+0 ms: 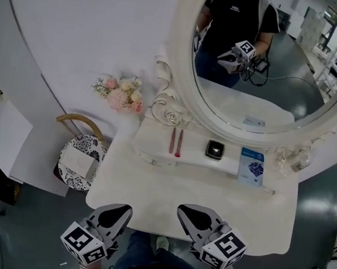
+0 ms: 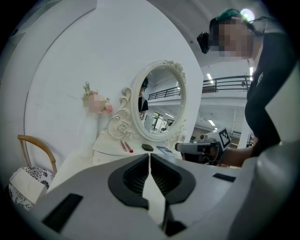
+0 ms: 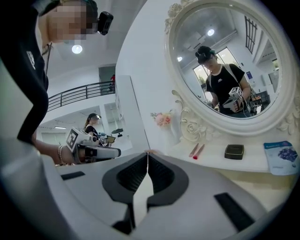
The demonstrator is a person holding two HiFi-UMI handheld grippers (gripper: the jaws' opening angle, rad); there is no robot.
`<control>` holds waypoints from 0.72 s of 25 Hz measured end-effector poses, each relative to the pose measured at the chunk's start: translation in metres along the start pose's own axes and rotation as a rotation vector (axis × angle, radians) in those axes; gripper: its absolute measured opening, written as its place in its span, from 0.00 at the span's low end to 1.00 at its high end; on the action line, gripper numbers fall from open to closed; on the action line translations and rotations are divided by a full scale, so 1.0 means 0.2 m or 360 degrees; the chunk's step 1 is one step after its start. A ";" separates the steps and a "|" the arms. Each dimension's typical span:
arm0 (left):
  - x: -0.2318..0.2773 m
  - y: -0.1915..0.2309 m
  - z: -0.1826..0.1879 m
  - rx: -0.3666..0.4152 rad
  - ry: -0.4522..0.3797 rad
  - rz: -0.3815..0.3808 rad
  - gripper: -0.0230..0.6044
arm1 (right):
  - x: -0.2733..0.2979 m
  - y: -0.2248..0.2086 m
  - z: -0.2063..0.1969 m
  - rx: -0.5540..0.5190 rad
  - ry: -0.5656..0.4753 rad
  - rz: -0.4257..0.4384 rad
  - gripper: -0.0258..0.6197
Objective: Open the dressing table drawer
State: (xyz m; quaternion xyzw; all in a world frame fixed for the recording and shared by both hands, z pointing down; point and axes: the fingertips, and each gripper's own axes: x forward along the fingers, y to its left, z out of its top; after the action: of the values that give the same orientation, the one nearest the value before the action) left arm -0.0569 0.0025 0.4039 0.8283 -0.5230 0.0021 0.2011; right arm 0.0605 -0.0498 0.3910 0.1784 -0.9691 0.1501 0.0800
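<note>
Hovering closed and empty, left gripper (image 1: 126,208), right gripper (image 1: 181,210), smooth white dressing table (image 1: 209,197), oval mirror (image 1: 296,85)

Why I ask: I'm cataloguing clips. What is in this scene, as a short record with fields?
furniture: white dressing table
mirror: oval mirror, ornate white frame
shelf items: two pink sticks, black compact, blue packet
decor: pink flowers, left of mirror
beside table: chair with patterned cushion
drawer: front not visible in any view
left gripper: fingers together, empty, near table's front edge
right gripper: fingers together, empty, near table's front edge
</note>
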 end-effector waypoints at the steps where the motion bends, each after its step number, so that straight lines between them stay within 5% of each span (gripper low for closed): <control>1: 0.01 0.02 0.01 -0.0006 0.0006 -0.0001 0.08 | 0.02 -0.01 0.01 0.0008 0.0000 -0.0006 0.07; 18: 0.25 0.36 0.13 0.0001 0.0121 -0.0156 0.08 | 0.31 -0.22 0.11 0.0076 0.0010 -0.0144 0.07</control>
State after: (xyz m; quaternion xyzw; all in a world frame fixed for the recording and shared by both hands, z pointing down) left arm -0.1026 -0.0755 0.4143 0.8523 -0.4737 0.0239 0.2205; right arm 0.0169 -0.1160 0.3944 0.2235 -0.9559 0.1701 0.0855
